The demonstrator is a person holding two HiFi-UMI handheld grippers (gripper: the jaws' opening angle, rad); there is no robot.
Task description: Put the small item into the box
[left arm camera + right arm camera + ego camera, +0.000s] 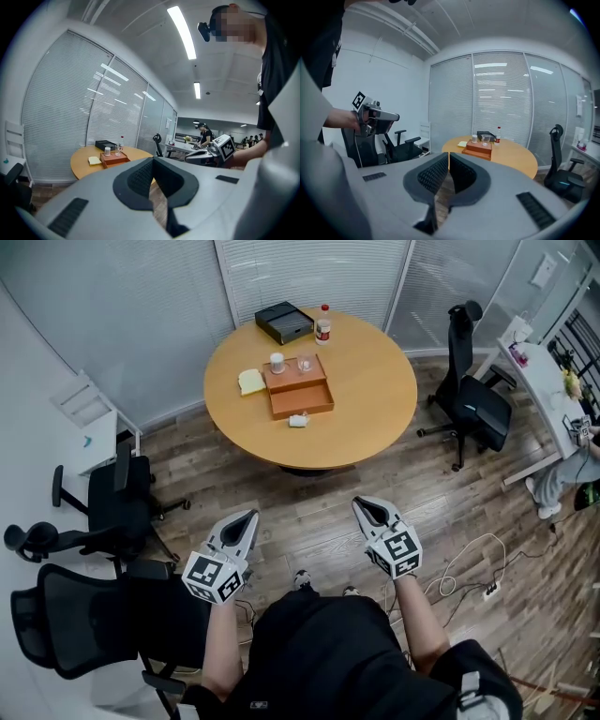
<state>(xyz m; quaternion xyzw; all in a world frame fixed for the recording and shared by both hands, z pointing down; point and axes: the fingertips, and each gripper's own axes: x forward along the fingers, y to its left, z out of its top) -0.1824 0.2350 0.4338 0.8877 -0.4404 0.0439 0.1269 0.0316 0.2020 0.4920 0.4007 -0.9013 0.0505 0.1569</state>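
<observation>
Left hand-held gripper point(249, 517) and right hand-held gripper point(360, 505) both pressed together, empty, held low and well short of the tabletop point(375, 413) - probably just approaching - since the small white item point(298, 421) lies there, just in front of the open brown box point(302, 399).

The tabletop point(375, 399) is tan, the box point(302, 399) orange-brown, the small item point(298, 421) white, the floor point(309, 521) brown wood-grain.
</observation>
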